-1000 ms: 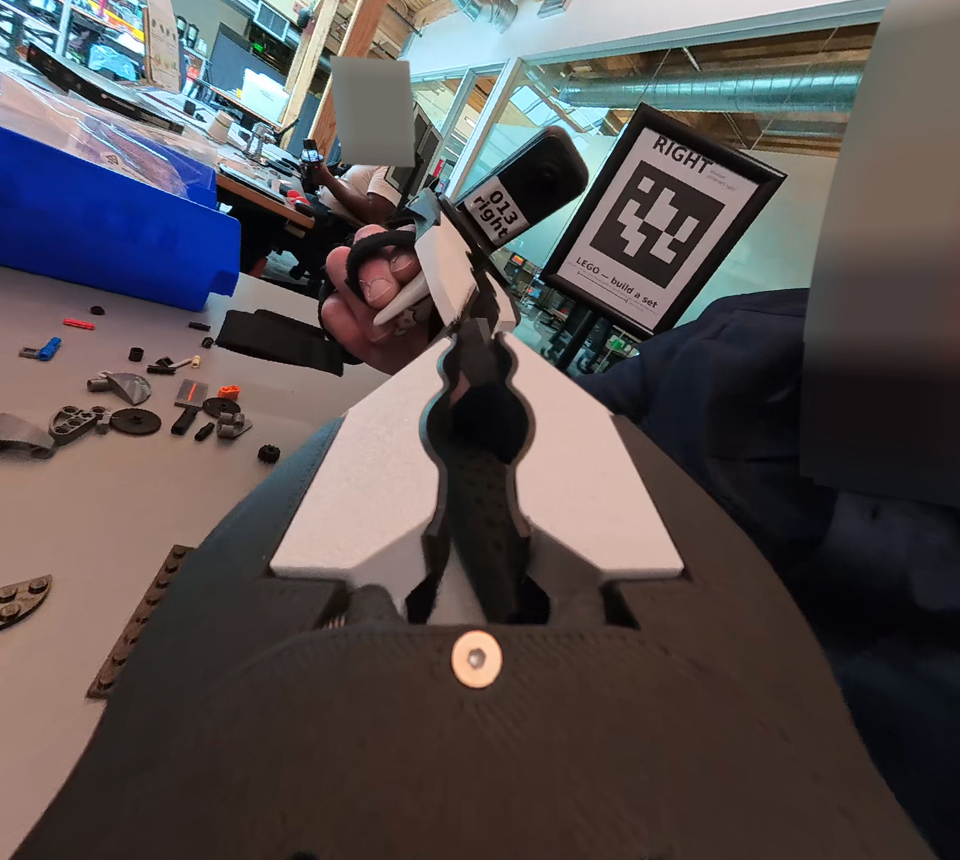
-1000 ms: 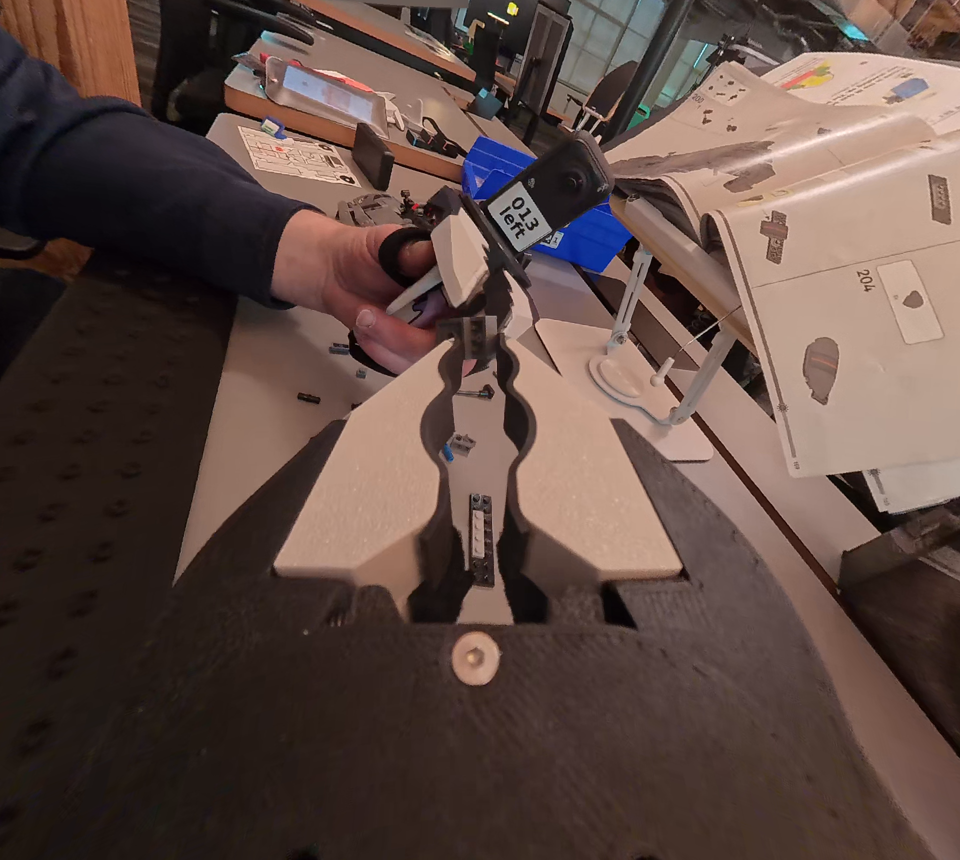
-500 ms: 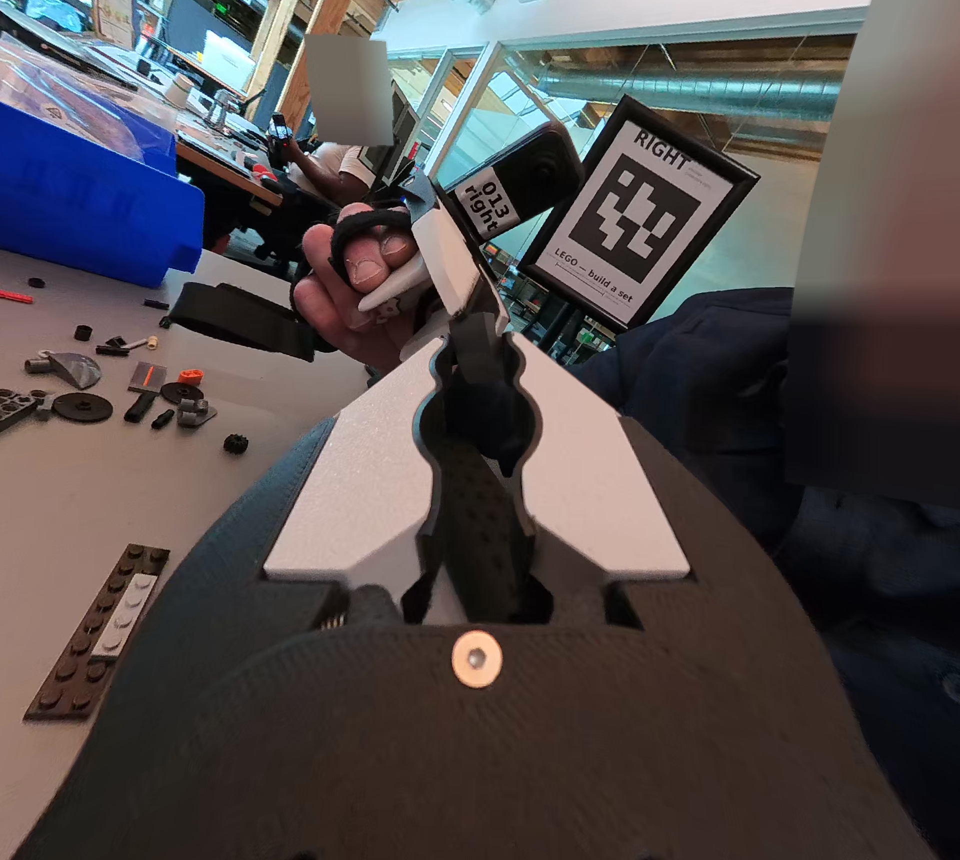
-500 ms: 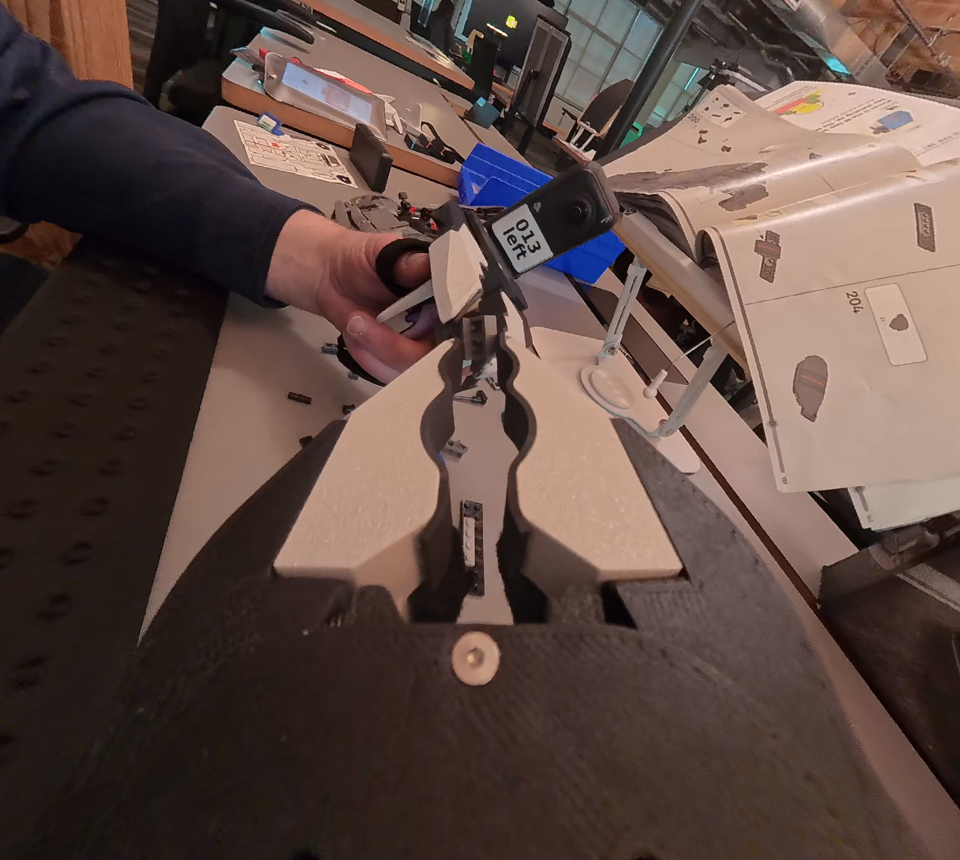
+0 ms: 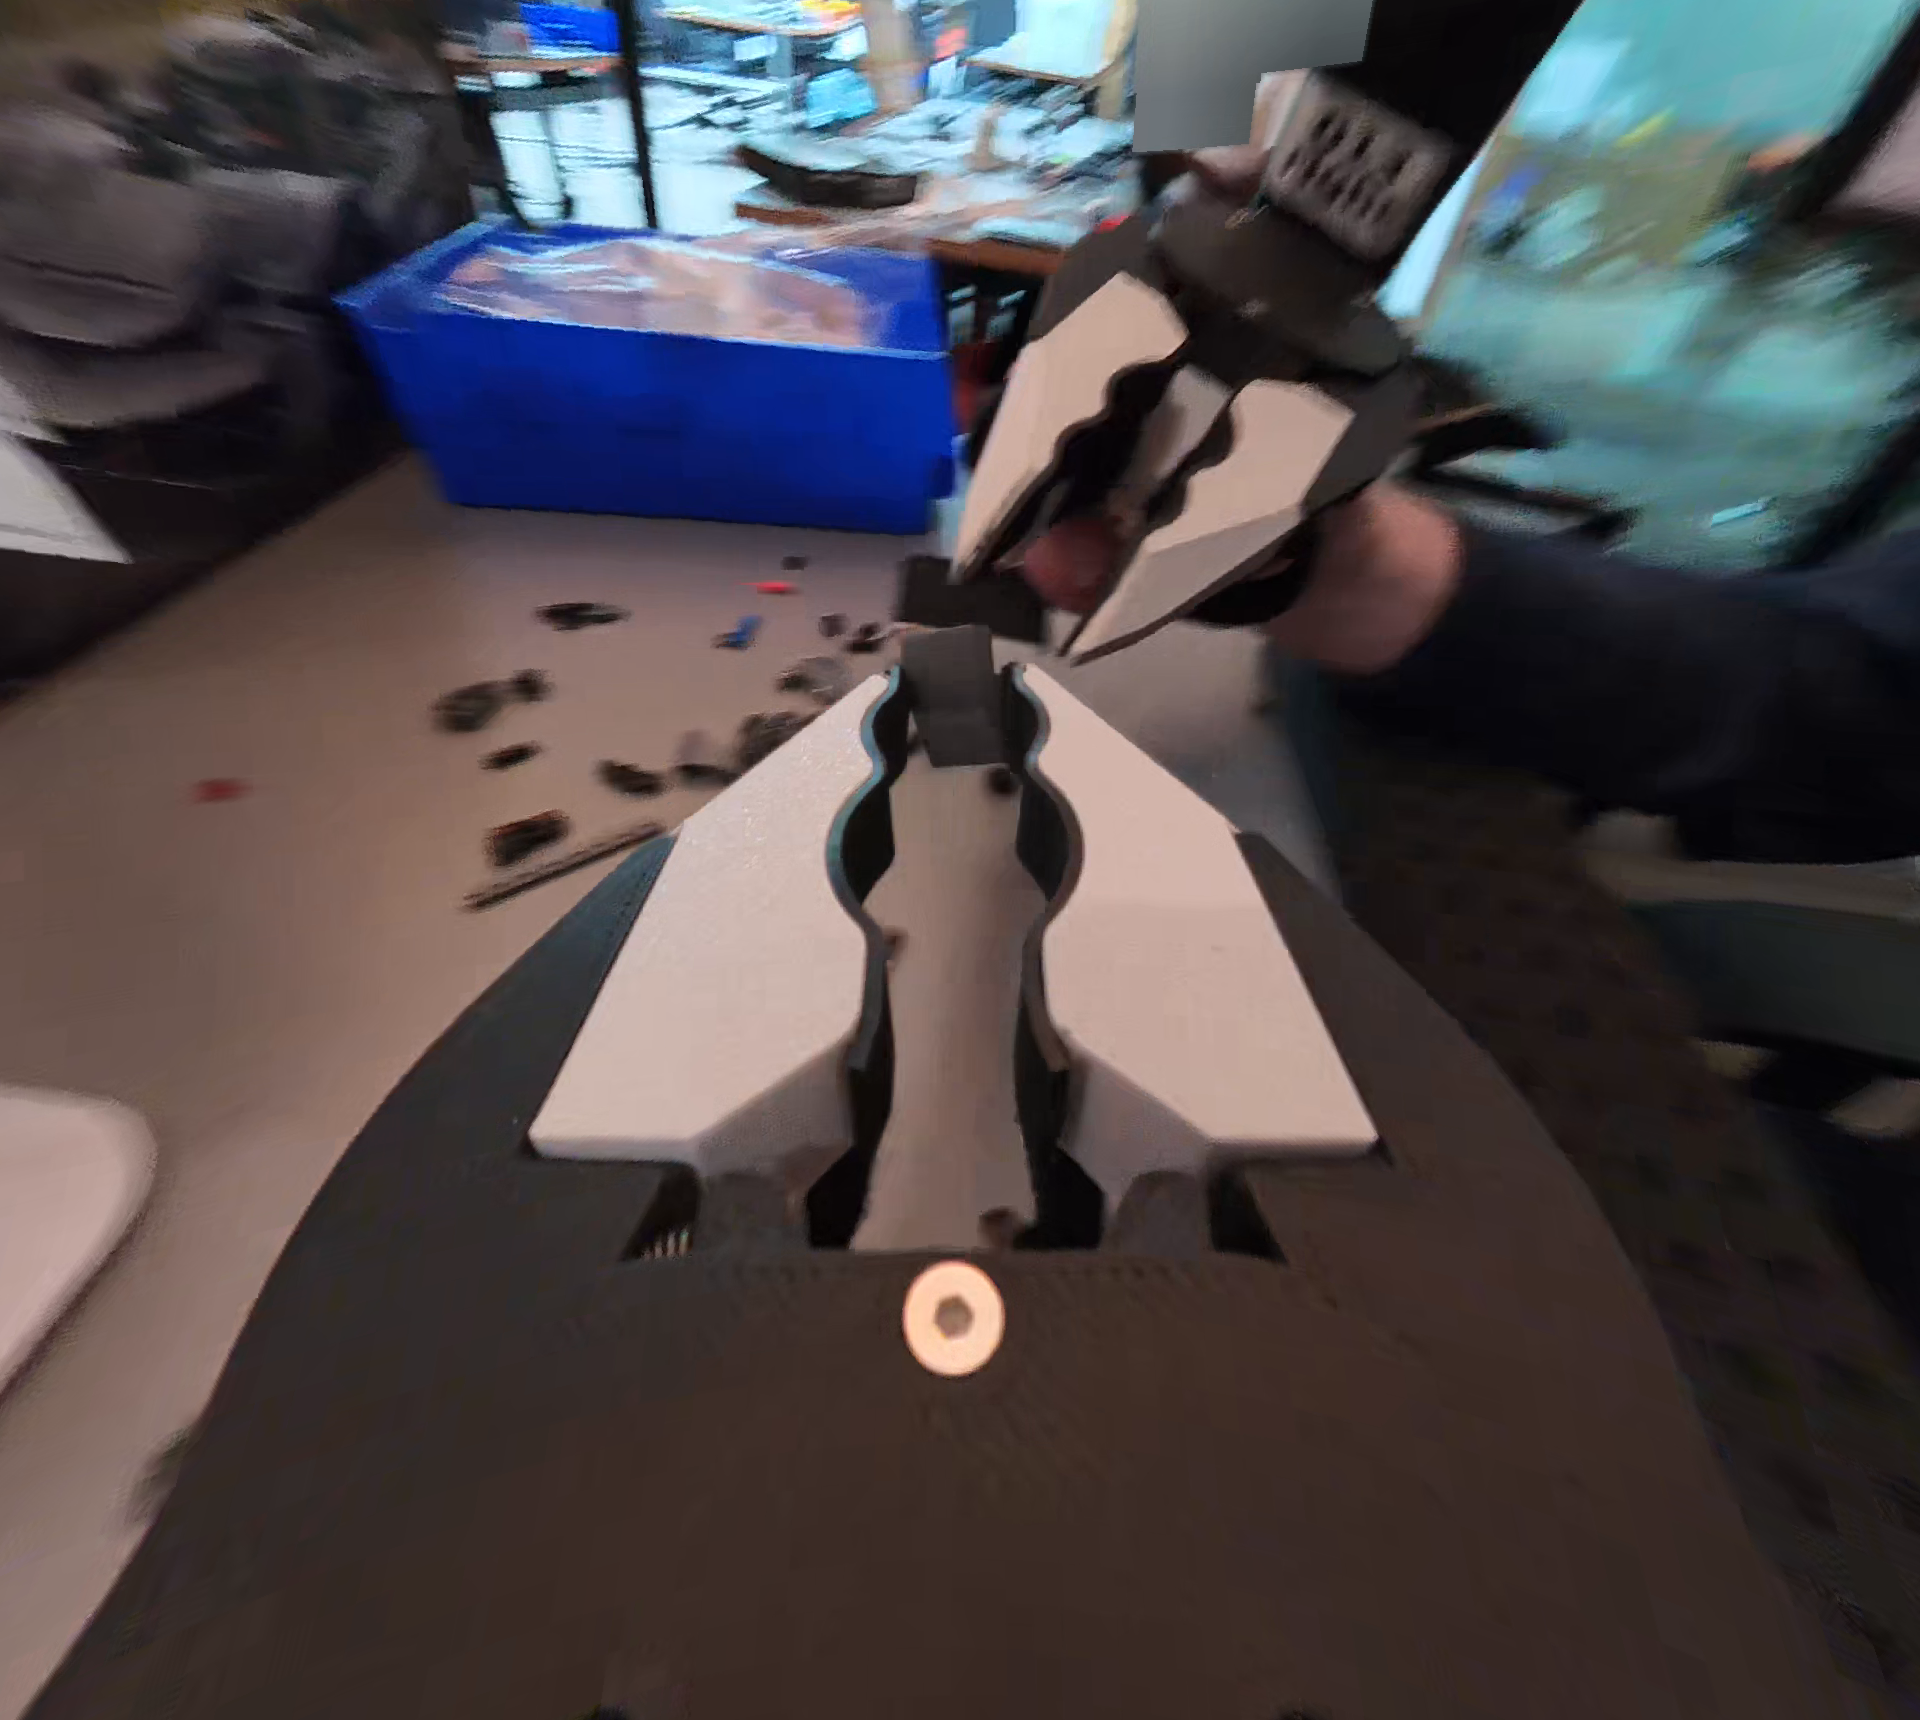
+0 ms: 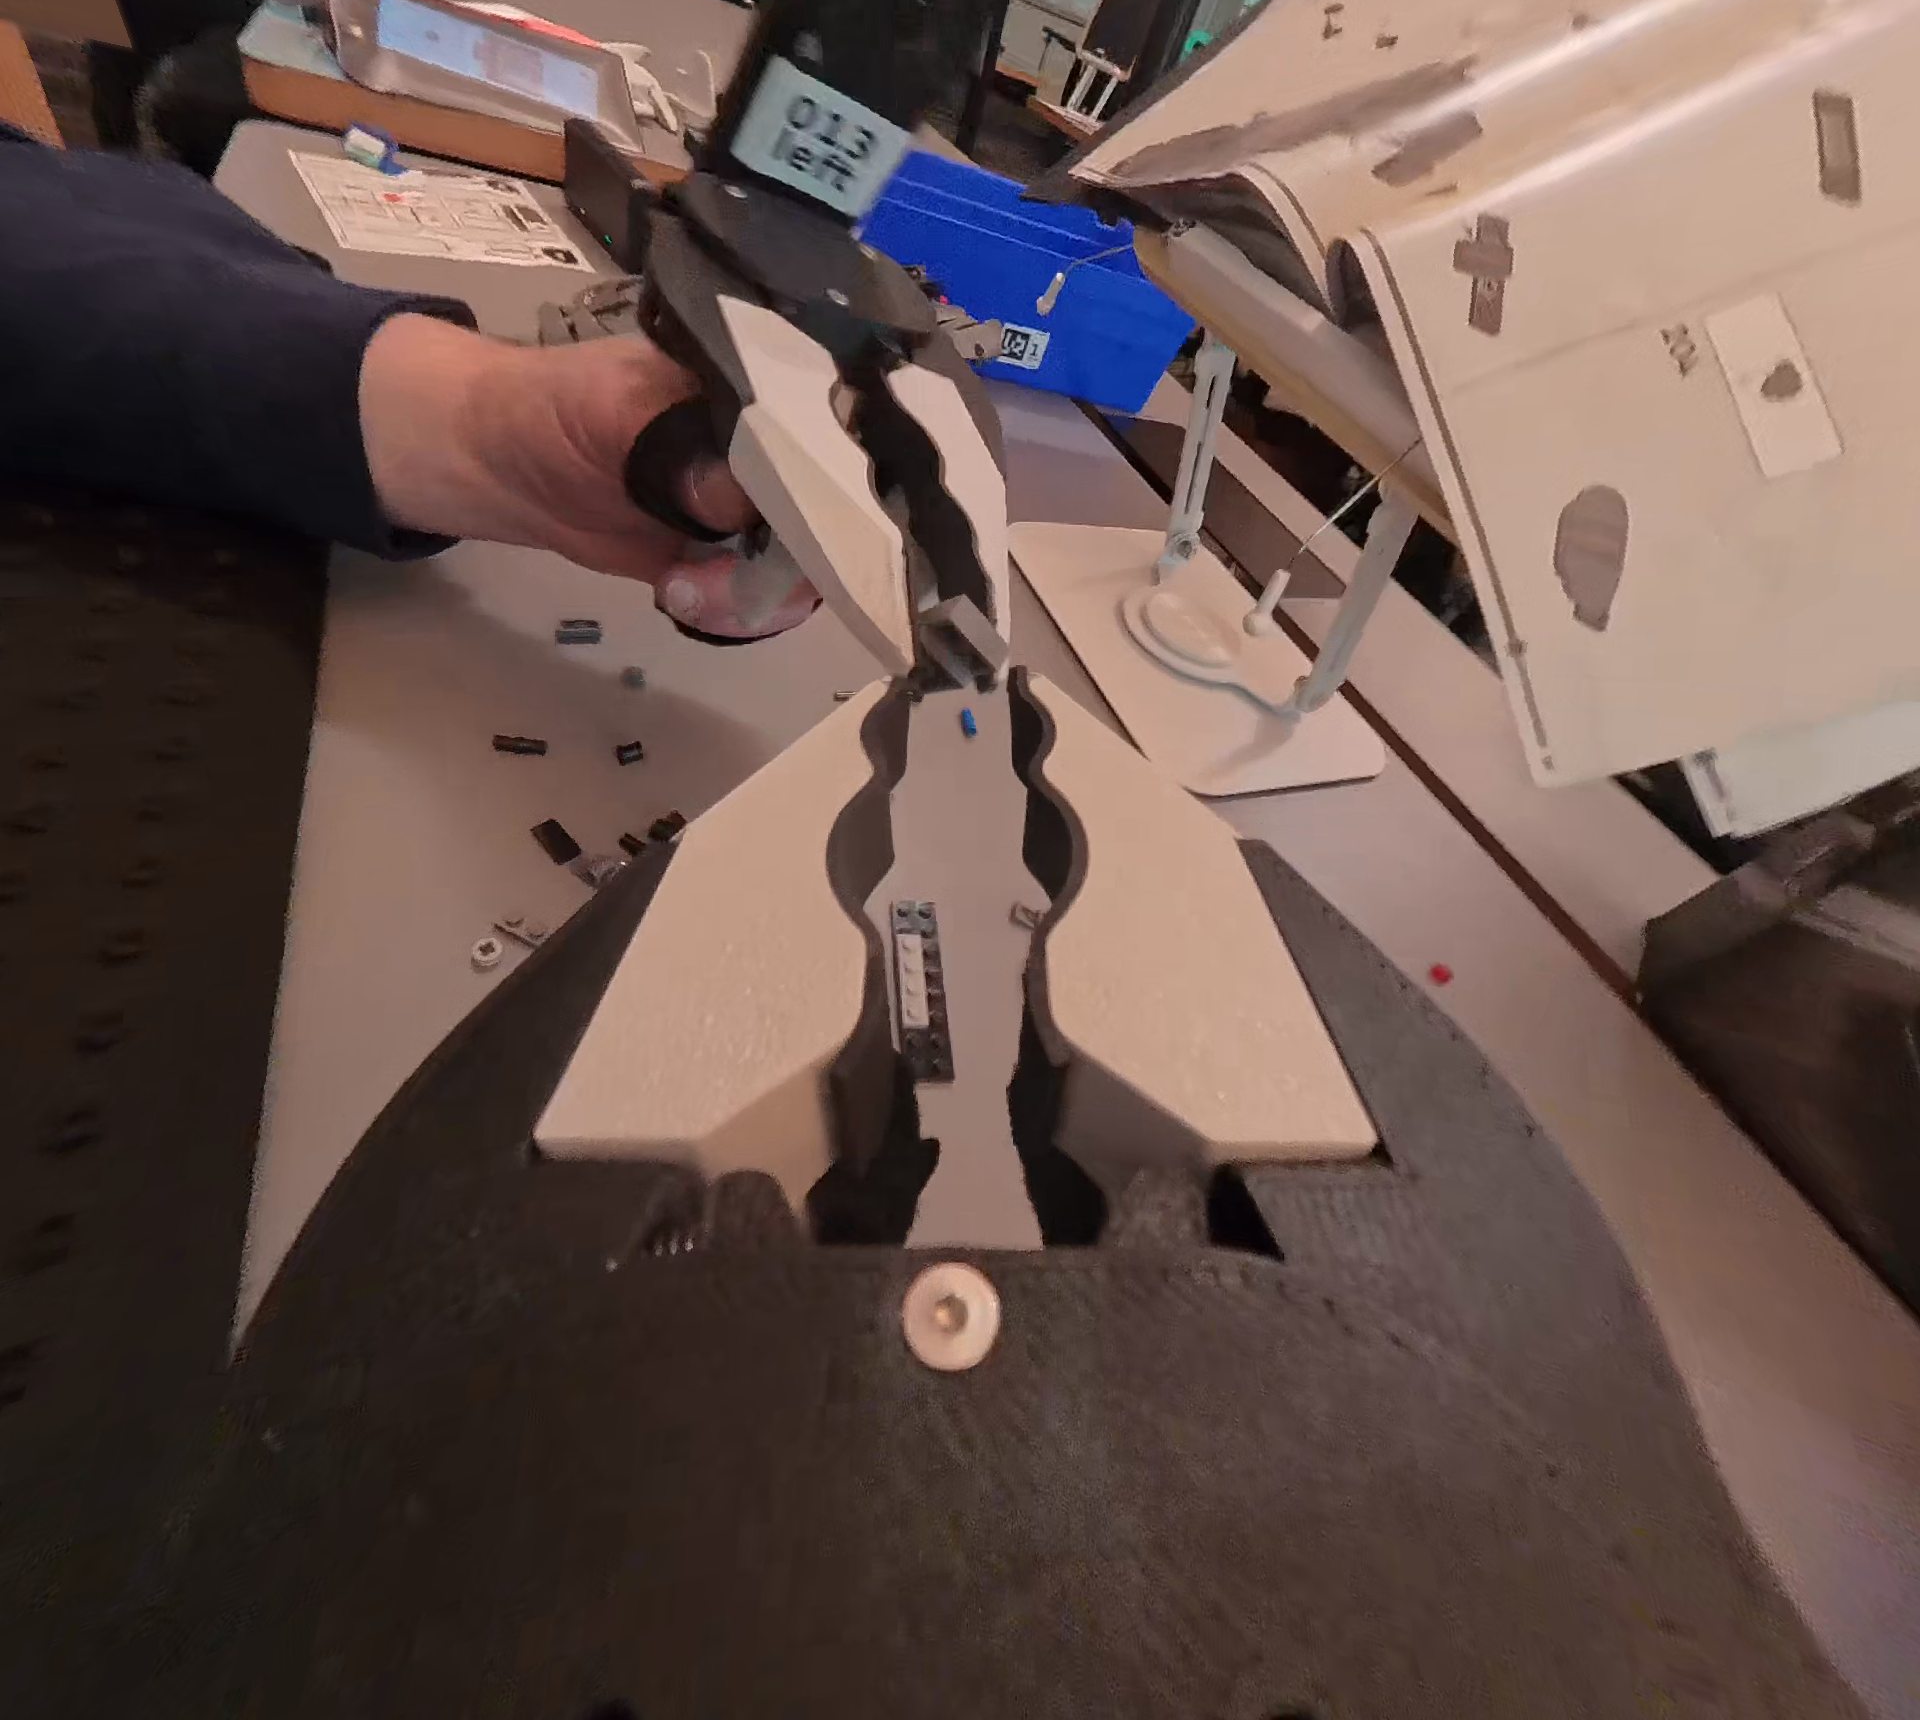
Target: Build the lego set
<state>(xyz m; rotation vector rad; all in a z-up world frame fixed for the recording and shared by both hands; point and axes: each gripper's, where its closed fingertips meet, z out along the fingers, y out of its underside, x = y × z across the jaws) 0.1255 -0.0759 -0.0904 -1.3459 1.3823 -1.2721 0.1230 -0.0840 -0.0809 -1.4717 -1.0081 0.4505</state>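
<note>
My left gripper (image 5: 954,683) pinches a dark lego piece (image 5: 951,702); my right gripper (image 6: 951,683) hangs empty, fingers apart. Only the right view shows the studded plate (image 6: 923,990) on the table (image 6: 416,797).

Motion blur smears the loose lego pieces (image 5: 582,756) and the blue bin (image 5: 665,413) beyond recognition of detail.

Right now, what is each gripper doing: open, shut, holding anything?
Left gripper: shut on a small dark lego piece at its tips.
Right gripper: open, nothing between its fingers.
</note>
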